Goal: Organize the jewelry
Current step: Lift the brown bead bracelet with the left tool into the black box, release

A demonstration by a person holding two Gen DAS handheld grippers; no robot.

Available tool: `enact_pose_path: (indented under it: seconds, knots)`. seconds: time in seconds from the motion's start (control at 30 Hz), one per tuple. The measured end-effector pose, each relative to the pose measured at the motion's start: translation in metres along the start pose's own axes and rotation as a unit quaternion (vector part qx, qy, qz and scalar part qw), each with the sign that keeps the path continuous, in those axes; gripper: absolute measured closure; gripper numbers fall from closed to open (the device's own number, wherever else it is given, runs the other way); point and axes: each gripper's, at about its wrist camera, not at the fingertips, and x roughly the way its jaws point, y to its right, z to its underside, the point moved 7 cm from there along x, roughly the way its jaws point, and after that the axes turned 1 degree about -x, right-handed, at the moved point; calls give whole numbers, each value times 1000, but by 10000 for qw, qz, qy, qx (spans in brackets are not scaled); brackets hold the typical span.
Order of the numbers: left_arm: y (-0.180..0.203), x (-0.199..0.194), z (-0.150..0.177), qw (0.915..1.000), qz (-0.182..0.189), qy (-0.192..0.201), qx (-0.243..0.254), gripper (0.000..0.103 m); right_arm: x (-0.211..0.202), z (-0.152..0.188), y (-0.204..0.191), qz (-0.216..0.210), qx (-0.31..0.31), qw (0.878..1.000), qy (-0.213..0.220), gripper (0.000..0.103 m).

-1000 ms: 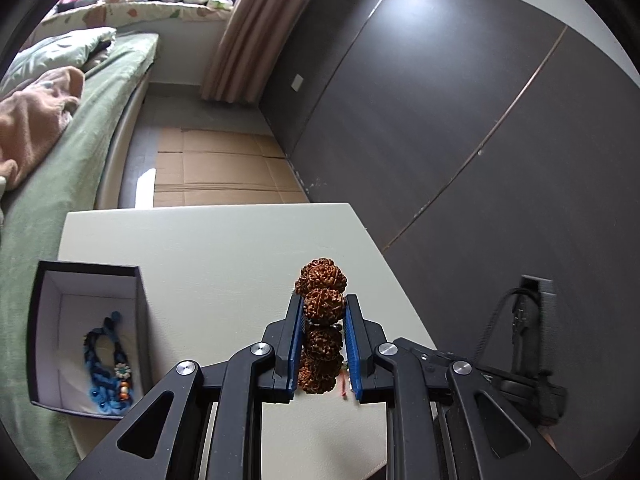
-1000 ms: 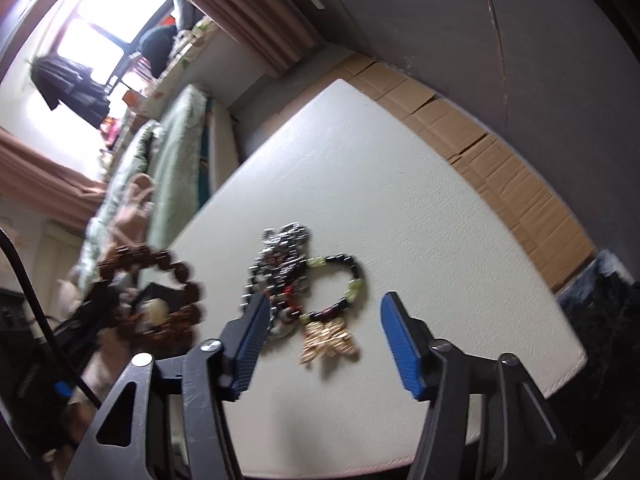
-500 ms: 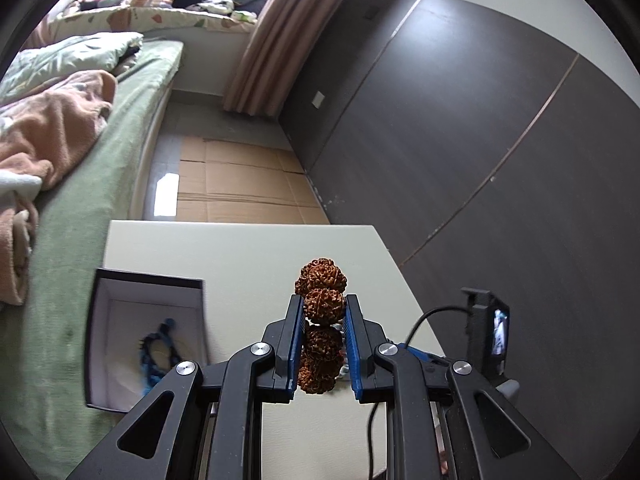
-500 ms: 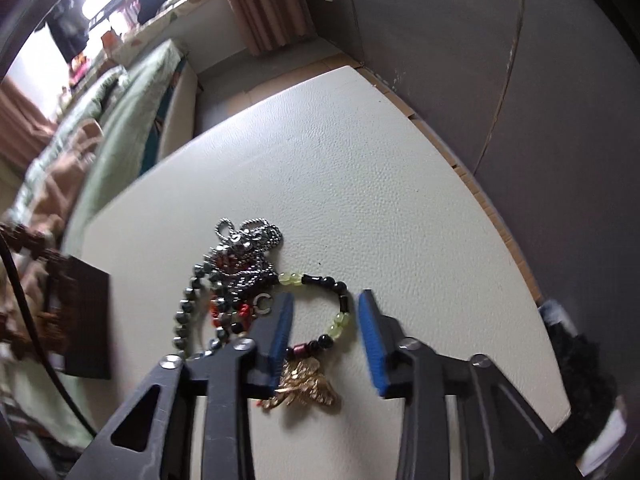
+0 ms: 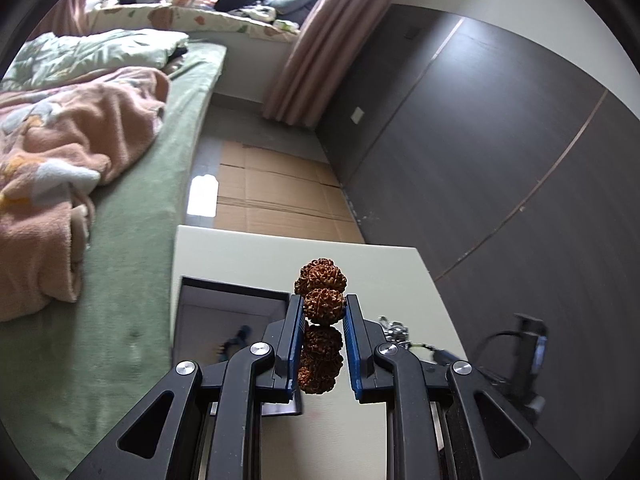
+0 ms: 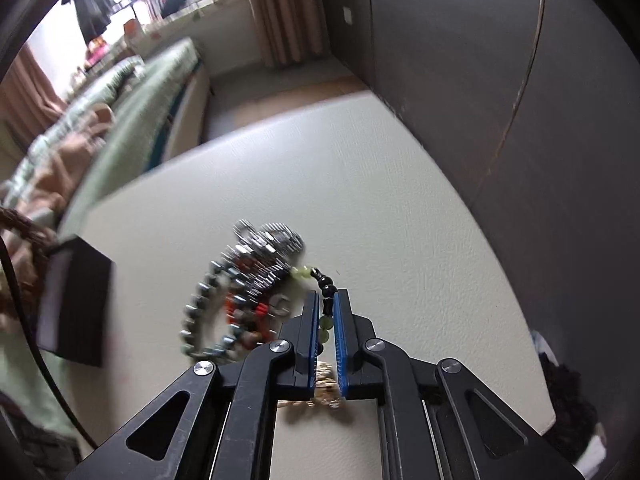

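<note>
Since a second ago, right gripper (image 6: 324,308) has narrowed from wide open to pinch the black-and-green bead bracelet (image 6: 323,295) on the white table (image 6: 400,200), beside the tangled jewelry pile (image 6: 248,280). Left gripper (image 5: 321,312) still clamps the brown seed-bead bracelet (image 5: 320,308); beyond, the black box (image 5: 224,304) now sits closer.

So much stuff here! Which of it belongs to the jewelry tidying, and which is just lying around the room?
Part of the job:
brown seed bracelet in the left gripper
green-and-black bead bracelet in the right gripper
silver chain pile
gold charm
black box

Just lying about:
pink blanket
bed
curtain
</note>
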Motion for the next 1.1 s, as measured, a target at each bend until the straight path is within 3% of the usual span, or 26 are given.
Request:
enact_pose_path:
  seconds: [0.17,0.4,0.47,0.5,0.53,0.73,1.1]
  knots:
    - [-11,-2,-3,9998,64,-27,-199,83,-33,-10,-7,-568,150,9971,477,94]
    - [-23,3,-5,9986,20,-210,-477,79,-62,-17,-33,-1048,-29,9906,875,94]
    - [-25,2,-6,9986,-12,-231,-486,64,-69,-21,-44,-1168,-98,9885,957,94]
    - [-26,1,-8,9986,-25,-188,-494,48,-72,-23,-49,-1207,-141,9875,1000,94]
    - [-26,-1,-9,9986,-19,-134,-508,39,-77,-25,-55,-1272,-196,9861,1055,94]
    - [-35,-16,-18,9982,-54,105,-581,37,-101,-32,-96,-1794,-425,9753,1220,94]
    - [-56,-31,-28,9956,25,273,-899,37,-99,-28,-179,-2391,-850,9626,952,94]
